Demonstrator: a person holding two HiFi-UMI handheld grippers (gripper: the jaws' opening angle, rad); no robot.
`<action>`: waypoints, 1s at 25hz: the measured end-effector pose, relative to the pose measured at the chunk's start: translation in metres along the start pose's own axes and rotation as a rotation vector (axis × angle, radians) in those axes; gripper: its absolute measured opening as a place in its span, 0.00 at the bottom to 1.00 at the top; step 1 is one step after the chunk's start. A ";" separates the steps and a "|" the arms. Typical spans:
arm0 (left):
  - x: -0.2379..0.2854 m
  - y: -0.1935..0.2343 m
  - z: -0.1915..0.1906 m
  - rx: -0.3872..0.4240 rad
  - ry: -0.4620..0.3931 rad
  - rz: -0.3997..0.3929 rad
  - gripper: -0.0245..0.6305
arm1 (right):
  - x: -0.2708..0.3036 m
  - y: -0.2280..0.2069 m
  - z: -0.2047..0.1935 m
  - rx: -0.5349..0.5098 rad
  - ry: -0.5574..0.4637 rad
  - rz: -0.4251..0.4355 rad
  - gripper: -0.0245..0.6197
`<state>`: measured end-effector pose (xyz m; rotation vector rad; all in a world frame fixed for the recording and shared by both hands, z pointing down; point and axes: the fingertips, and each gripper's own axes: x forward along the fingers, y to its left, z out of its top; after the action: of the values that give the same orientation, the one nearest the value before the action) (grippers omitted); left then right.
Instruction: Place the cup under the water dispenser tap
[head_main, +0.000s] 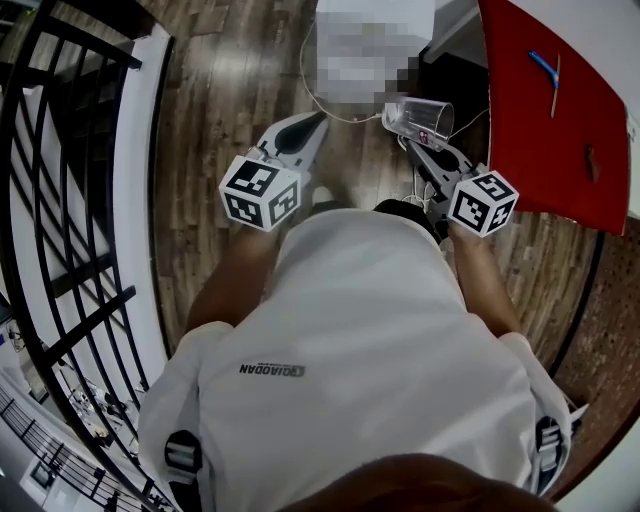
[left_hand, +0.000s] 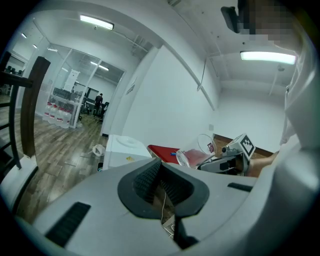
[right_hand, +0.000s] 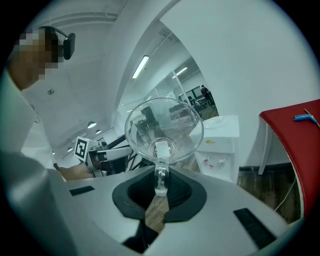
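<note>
Cup (right_hand: 163, 125) held sideways by right gripper (right_hand: 159, 189); water dispenser (right_hand: 220, 145) ahead.

A: What's the see-through round cup (right_hand: 162, 131) made of?
B: Clear, glossy glass or plastic; I can't tell which. The brown plank floor (head_main: 230, 90) is wood-grained with a slight sheen.
A: And the red tabletop (head_main: 540, 140)?
B: Smooth, matt. The right gripper (right_hand: 160, 186) has a matt grey plastic shell, ribbed black jaws.
</note>
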<state>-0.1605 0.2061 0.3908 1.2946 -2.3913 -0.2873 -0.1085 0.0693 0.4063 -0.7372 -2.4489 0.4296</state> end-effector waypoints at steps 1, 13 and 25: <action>-0.001 0.000 -0.001 -0.005 -0.002 -0.001 0.03 | 0.002 0.001 -0.001 -0.002 0.005 0.002 0.10; -0.010 0.020 -0.010 -0.046 -0.004 0.054 0.03 | 0.024 -0.004 -0.012 -0.024 0.067 0.016 0.10; 0.048 0.035 -0.022 0.024 0.068 0.091 0.03 | 0.070 -0.074 -0.036 -0.048 0.184 -0.011 0.10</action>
<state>-0.2007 0.1855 0.4353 1.1823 -2.3946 -0.1853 -0.1669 0.0560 0.4961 -0.7484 -2.2965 0.2861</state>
